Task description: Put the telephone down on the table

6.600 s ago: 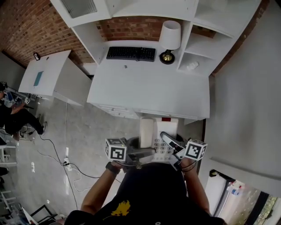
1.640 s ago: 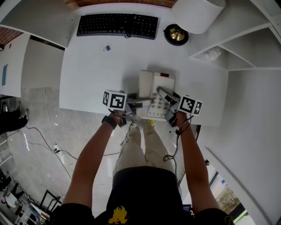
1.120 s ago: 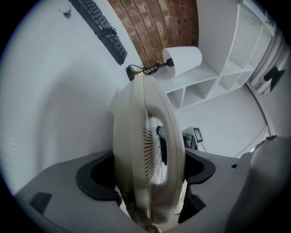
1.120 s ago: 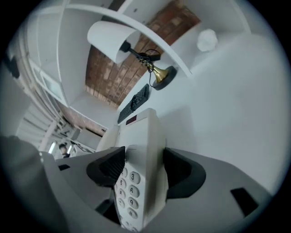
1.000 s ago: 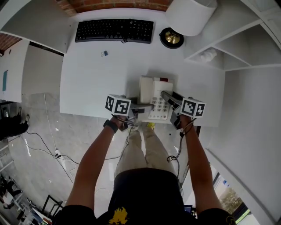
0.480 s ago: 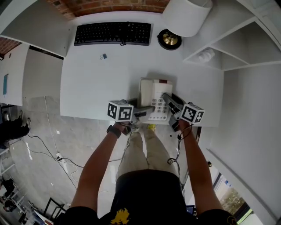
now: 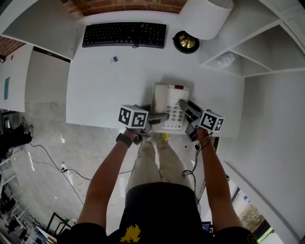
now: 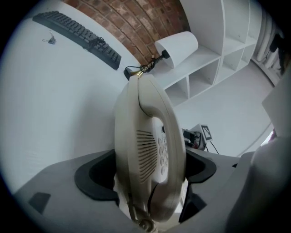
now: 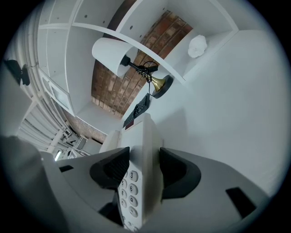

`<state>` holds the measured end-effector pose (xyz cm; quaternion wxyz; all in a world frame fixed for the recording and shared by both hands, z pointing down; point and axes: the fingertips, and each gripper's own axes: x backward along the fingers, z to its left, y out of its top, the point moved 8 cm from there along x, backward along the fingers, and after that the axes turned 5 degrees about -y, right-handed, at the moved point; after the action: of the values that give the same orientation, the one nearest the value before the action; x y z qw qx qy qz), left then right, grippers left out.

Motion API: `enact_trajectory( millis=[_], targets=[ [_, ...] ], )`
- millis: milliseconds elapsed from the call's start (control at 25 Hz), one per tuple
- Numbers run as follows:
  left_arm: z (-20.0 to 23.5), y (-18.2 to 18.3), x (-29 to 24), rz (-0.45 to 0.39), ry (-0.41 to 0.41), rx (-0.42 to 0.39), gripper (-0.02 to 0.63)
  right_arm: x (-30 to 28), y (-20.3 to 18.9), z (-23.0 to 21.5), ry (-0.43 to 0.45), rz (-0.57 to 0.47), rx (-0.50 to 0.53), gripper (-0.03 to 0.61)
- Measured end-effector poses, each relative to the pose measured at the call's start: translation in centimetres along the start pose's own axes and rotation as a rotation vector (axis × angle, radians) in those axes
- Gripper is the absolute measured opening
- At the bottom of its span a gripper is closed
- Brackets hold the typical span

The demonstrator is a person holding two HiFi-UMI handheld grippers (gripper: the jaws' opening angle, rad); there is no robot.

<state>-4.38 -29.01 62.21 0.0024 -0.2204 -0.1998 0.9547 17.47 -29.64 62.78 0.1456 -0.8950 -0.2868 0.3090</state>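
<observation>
The cream telephone (image 7: 169,107), handset on its cradle at the left and keypad on the right, lies flat on the white table (image 7: 105,90) near the front edge. My left gripper (image 7: 159,117) straddles the handset side. In the left gripper view the handset (image 8: 150,150) stands between the jaws, which are opening, with a gap at the left pad. My right gripper (image 7: 184,106) reaches in from the right. In the right gripper view its closing jaws flank the phone's keypad edge (image 9: 141,154) and both pads touch it.
A black keyboard (image 7: 125,34) lies along the back of the table, with a small binder clip (image 7: 114,59) in front of it. A white-shaded lamp (image 7: 205,14) with a brass base (image 7: 186,42) stands at the back right, next to white shelves (image 7: 238,52).
Several seconds ago the phone was carried in front of the table; now it rests on the tabletop. Over the last second the grippers and the phone have barely shifted.
</observation>
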Motion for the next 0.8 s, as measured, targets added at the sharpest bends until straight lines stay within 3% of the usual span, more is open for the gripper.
enact_trajectory(
  millis=[200,320,560,800],
  targets=[
    [0.72,0.3,0.44,0.055,-0.071,0.021,0.431,0.11,0.24,-0.4,0.035,0.02,-0.012,0.189],
    [0.65,0.4,0.75,0.053,-0.034,0.0,0.431,0.04,0.11,-0.41,0.057,0.016,-0.031,0.17],
    [0.25,0.3,0.53,0.039,0.11,-0.072,0.419,0.5,-0.03,-0.18,-0.002,-0.027,0.031,0.17],
    [0.74,0.52,1.07,0.068,0.073,-0.078,0.405,0.44,0.01,-0.22,0.007,-0.017,0.024,0.169]
  ],
)
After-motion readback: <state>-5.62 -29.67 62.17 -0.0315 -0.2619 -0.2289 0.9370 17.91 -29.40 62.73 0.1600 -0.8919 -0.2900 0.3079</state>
